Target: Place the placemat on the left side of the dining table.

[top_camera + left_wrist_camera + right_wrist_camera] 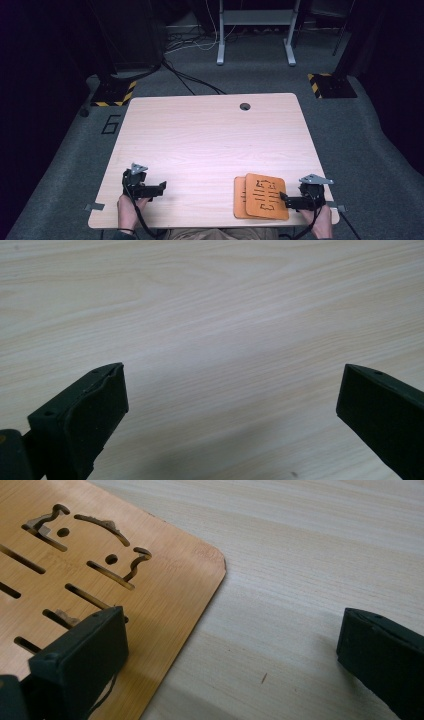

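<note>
Near the right front corner of the desk lie two orange boards, one stacked askew on the other, the top one cut with slots and holes. Right tongs rest at its right edge, jaws spread wide, one over the board, the other over bare wood, grasping nothing. Left tongs sit well apart at the near left, jaws likewise released over bare desk. A hand holds each.
</note>
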A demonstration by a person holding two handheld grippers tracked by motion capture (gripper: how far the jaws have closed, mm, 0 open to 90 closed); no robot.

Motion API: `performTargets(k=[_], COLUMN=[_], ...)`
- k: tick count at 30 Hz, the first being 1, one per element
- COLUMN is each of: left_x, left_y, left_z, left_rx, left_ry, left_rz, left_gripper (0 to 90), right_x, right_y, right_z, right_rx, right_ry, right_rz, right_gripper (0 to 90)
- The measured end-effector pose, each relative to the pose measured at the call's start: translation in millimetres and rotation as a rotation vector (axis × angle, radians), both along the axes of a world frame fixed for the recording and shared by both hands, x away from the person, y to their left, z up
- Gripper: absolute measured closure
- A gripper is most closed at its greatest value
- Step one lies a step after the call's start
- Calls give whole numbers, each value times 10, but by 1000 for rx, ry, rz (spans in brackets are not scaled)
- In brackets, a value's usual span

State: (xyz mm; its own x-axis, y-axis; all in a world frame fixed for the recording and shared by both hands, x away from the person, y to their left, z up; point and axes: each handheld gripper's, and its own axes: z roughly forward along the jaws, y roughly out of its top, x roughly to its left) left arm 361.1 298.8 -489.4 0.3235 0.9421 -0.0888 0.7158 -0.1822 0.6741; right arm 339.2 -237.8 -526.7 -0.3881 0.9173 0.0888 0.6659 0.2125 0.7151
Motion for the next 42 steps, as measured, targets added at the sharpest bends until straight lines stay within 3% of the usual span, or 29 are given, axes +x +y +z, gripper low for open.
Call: performTargets(k=[3,8,13,19,25,29,35,42], left_x=[4,44,53,90,121,160,176,198], left_y=[-85,-244,-382,-543,-698,-824,-988,-1212], left_z=[53,106,142,206,239,254,264,299], left_rx=[-5,27,20,-19,-92,-136,-136,-92], left_ry=[5,46,38,45,60,99,115,138], left_rz=[-5,-45,-74,-117,-143,-195,-217,-255], left_gripper=[26,0,0,0,0,0,0,0], right_x=[-1,-1,-3,-4,-5,-3,-5,-6], right_y=[1,-2,1,0,-1,0,-1,0], right_z=[-1,-3,-3,-4,-5,-7,-7,-7], right_rx=[0,-2,1,0,1,-1,0,1], right_ry=[-1,-3,-2,-3,-4,-7,-6,-7], right_rz=[-3,-6,-12,-14,-15,-18,-19,-23], right_gripper=[0,0,0,0,0,0,0,0])
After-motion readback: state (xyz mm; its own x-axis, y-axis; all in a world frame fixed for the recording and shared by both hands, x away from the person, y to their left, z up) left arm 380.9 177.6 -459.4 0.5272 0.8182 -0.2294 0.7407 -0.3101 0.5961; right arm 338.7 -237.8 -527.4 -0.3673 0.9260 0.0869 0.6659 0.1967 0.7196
